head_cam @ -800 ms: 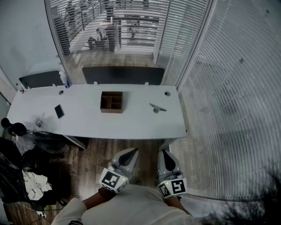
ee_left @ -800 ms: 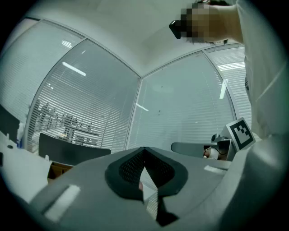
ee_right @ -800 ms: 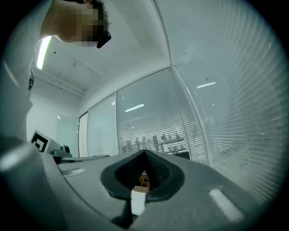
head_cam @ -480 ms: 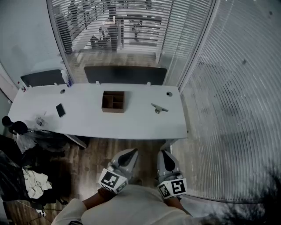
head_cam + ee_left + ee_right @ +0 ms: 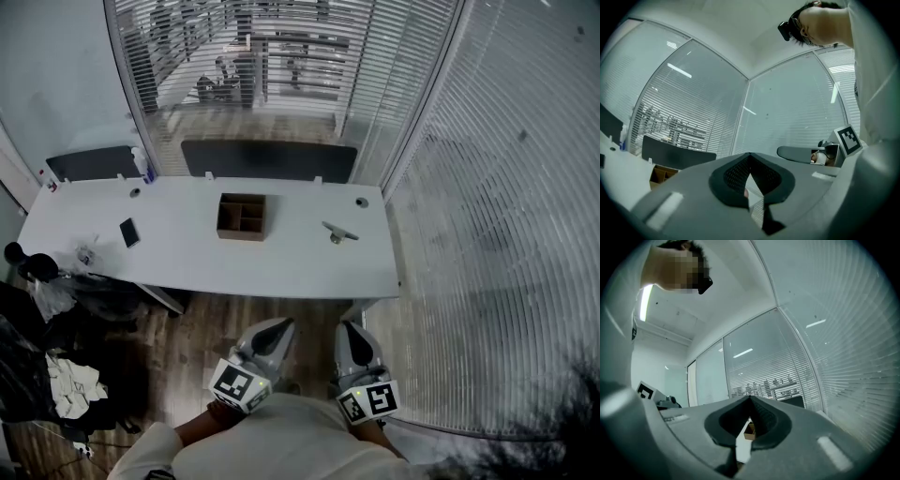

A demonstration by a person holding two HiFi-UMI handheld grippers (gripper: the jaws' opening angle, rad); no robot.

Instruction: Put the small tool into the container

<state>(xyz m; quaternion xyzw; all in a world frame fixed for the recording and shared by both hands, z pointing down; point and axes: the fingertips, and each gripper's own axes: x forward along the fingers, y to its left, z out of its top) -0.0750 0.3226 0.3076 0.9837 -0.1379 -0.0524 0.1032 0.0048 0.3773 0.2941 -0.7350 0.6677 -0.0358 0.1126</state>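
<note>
Nearest the person, the left hand-held gripper (image 5: 283, 324) and the right hand-held gripper (image 5: 349, 327) are held side by side over the wooden floor (image 5: 216, 323). They stop short of the near edge of the counter (image 5: 281, 267) and point level toward it. Each has its jaws pressed together with nothing between them.

The white counter stretches across the room ahead. The small tool (image 5: 337, 232) lies on its right part, about midway between the near and far edges and well apart from both grippers. The container (image 5: 241, 217), a brown box split into compartments, sits left of the tool near the counter's middle. A phone (image 5: 128, 232) lies toward the left edge, and a bottle (image 5: 141, 167) stands at the far left corner. Dark screens (image 5: 267, 159) line the far edge, with glass walls (image 5: 487, 187) and blinds behind.
</note>
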